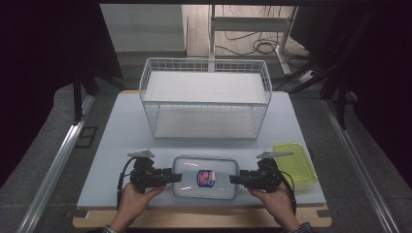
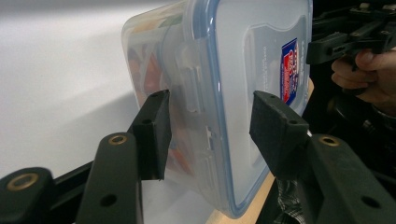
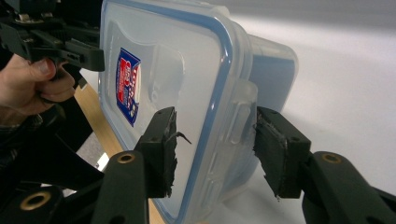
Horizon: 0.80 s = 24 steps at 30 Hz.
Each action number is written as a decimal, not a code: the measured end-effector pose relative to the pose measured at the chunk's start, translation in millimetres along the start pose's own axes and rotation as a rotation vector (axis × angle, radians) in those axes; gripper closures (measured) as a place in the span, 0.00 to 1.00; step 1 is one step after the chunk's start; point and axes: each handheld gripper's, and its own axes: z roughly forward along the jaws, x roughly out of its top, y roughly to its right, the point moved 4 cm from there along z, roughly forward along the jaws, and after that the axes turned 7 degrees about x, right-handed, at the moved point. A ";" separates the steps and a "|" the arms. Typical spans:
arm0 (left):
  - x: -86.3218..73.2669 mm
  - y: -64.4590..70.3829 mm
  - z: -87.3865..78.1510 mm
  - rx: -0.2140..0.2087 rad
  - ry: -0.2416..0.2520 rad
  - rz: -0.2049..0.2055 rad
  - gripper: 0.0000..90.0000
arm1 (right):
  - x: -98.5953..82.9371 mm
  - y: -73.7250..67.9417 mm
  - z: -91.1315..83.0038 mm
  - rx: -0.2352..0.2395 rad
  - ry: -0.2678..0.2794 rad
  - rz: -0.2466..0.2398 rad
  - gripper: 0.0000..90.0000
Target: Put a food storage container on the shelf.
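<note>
Both my forearms come in from the near edge, one claw per hand. Left hand [image 1: 137,194] wraps the left claw [image 1: 176,177], pointing inward to the right. Right hand [image 1: 273,195] wraps the right claw [image 1: 234,179], pointing inward to the left, so the 2 face each other, roughly level. Left claw's jaws are spread wide w/ a clear gap btwn the pads [image 2: 154,130]. Right claw's jaws are spread likewise, pads [image 3: 161,149] worn and ragged at the edges. A checked cuff shows at my right wrist.
</note>
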 end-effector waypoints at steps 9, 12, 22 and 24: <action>-10.3 5.1 -4.7 0.014 0.028 0.038 0.57 | -8.9 0.6 1.0 0.047 0.000 0.047 0.54; -11.8 5.3 -4.6 0.014 0.032 0.030 0.56 | -12.2 2.1 1.9 0.057 0.004 0.059 0.55; -13.5 3.3 -3.3 0.003 0.045 -0.002 0.55 | -12.1 1.2 1.1 0.062 0.001 0.048 0.56; -13.9 2.7 -3.4 -0.003 0.043 -0.008 0.55 | -12.0 1.5 1.1 0.063 0.003 0.050 0.56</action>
